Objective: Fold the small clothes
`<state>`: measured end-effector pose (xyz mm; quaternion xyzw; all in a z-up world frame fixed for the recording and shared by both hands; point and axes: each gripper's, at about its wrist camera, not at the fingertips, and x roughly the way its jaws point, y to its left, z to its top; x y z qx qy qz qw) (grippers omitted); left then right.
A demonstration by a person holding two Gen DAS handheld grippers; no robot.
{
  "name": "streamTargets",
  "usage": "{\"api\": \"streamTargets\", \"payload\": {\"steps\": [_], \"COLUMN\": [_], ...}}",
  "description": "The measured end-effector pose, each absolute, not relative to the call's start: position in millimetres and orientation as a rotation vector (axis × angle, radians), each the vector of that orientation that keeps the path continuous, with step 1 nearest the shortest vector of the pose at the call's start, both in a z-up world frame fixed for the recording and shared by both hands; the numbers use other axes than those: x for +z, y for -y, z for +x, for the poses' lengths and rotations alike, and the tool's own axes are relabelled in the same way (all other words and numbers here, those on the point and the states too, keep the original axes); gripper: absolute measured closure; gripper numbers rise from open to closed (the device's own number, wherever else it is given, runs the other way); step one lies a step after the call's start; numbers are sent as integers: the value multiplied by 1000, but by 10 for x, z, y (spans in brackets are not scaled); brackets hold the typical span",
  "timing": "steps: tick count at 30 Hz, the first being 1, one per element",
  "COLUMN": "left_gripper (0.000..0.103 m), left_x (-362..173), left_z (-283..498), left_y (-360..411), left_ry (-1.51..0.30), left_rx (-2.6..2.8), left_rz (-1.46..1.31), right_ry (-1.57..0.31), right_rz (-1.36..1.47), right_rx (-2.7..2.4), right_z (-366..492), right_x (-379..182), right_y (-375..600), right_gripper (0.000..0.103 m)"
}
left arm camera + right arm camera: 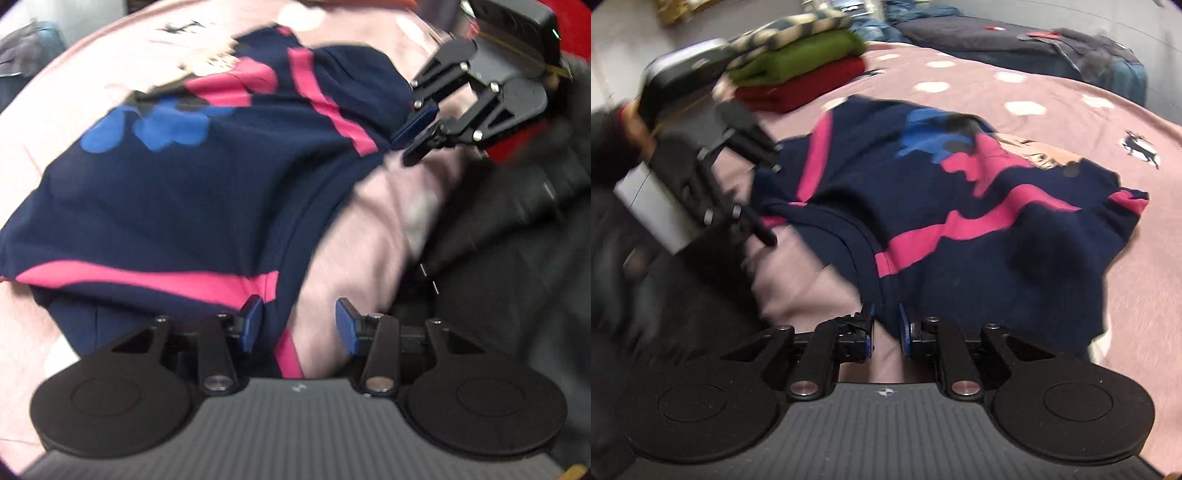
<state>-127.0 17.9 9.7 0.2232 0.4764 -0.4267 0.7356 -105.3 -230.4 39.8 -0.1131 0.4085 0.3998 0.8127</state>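
Ribbed grey plastic and black disc-shaped hinges frame the left gripper (299,325), its blue pads parted with the navy sweater's (207,177) pink-striped hem lying loose between them, not pinched. Soft and rumpled, the sweater lies on a pink dotted blanket (1071,92). At the sweater's other hem corner, the right gripper (886,328) stands narrowly open; whether it nips cloth is unclear. Folded clothes (801,74) are stacked behind.

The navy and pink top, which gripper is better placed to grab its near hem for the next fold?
Probably the left gripper: the navy and pink top already lies between its open jaws. The right gripper sits at the hem's edge, mostly over the pink blanket, jaws narrower.
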Motion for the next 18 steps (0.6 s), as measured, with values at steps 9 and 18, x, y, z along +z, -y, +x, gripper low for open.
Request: {"api": "streamTargets", "payload": {"steps": [9, 18], "left_gripper": [19, 19], "left_x": [613, 733], "left_z": [-1195, -1216], "left_y": [-173, 1327], "left_ry": [-988, -751], "left_rx": [-1000, -869], "left_rz": [381, 283], "right_ry": [-856, -804], "right_rz": [201, 458], "right_rx": [725, 518], "right_z": [-1028, -496], "right_x": [779, 728], "right_y": [3206, 3730], "right_gripper": [44, 29]}}
